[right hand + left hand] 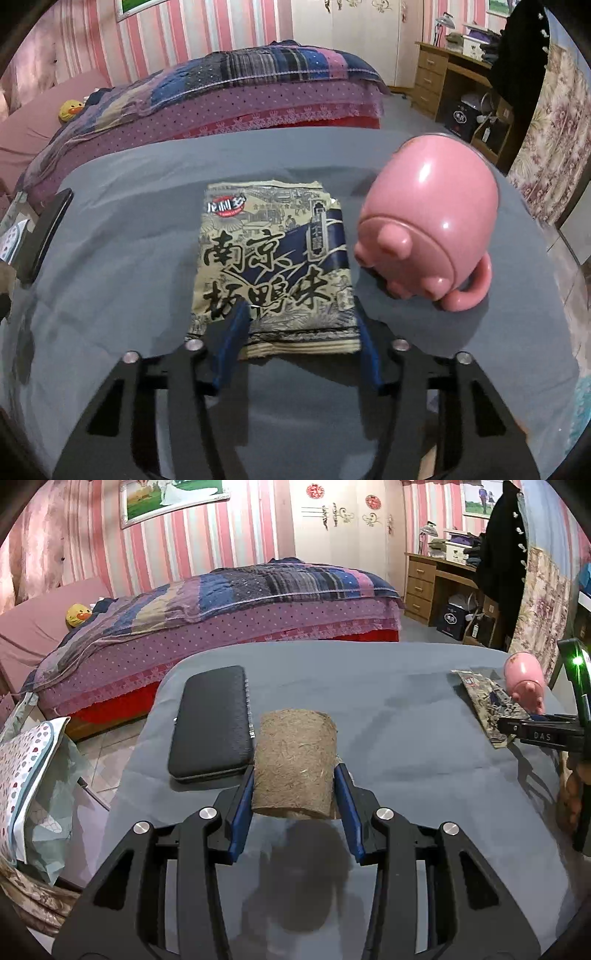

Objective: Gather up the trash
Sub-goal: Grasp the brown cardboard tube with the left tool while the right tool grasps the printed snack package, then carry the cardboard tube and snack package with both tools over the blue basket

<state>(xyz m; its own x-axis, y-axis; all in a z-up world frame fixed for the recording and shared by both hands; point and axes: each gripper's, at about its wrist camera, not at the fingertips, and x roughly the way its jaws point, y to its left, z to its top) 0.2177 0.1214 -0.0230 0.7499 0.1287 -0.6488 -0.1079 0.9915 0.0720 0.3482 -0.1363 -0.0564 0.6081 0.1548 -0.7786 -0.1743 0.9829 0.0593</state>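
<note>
A brown cardboard tube point(295, 764) lies on the grey-covered table point(388, 701). My left gripper point(294, 775) has its blue pads on both sides of the tube and is shut on it. A flat printed snack wrapper point(275, 266) lies on the table in the right wrist view; it also shows in the left wrist view point(487, 701). My right gripper point(299, 317) stands open around the wrapper's near end, its left finger over the wrapper's lower left part and its right finger at the wrapper's right edge.
A black zip case point(212, 720) lies left of the tube. A pink pig-shaped mug point(424, 225) lies on its side right of the wrapper. A bed point(221, 609) stands beyond the table, a desk point(439, 579) at the back right.
</note>
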